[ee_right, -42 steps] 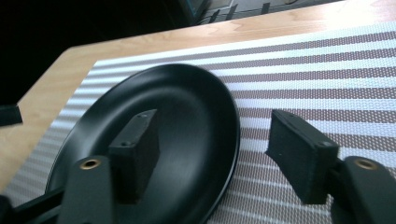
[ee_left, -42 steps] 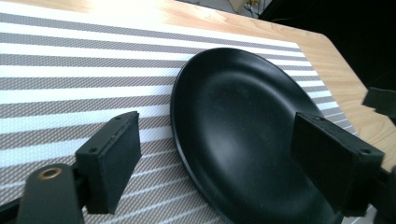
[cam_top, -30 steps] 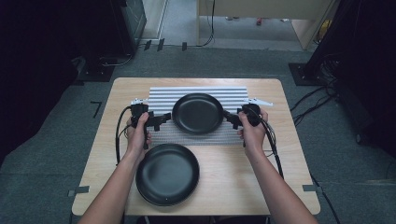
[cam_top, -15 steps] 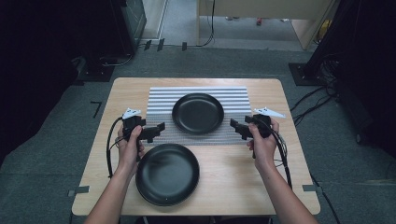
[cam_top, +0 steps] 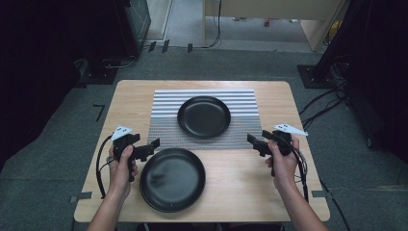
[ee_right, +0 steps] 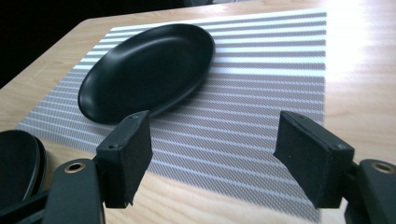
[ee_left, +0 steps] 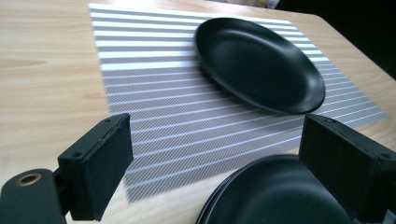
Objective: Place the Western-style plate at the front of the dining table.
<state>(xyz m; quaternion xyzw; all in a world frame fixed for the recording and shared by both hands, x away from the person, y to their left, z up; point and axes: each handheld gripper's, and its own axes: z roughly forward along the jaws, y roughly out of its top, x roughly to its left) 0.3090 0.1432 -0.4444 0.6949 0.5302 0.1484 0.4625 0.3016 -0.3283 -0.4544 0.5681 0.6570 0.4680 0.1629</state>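
The plate [cam_top: 204, 117] on the striped mat [cam_top: 166, 127] sits ahead of and between your two tongs, touched by neither, while a stack of plates [cam_top: 172, 179] lies nearer you, just beside the left tongs. Starting at the left: your left tongs [cam_top: 155, 144] are wide open and hold nothing, and their tips hang right at the far left rim of the near stack; in the left gripper view one jaw stands over that stack's edge and the other over the bare mat. The risk there, as I judge it, is a careless knock: if you drop or swing that hand, the jaw could catch the rim and slide or tip the stack toward the table [cam_top: 269, 187] edge. In the middle, the lone plate rests flat on the mat, ahead and to the right of the left tongs, ahead and to the left of the right. Your right tongs [cam_top: 250, 139] are also wide open and empty, hovering off the mat's near right corner. Closing on that smooth rim from one side only could let it slip.
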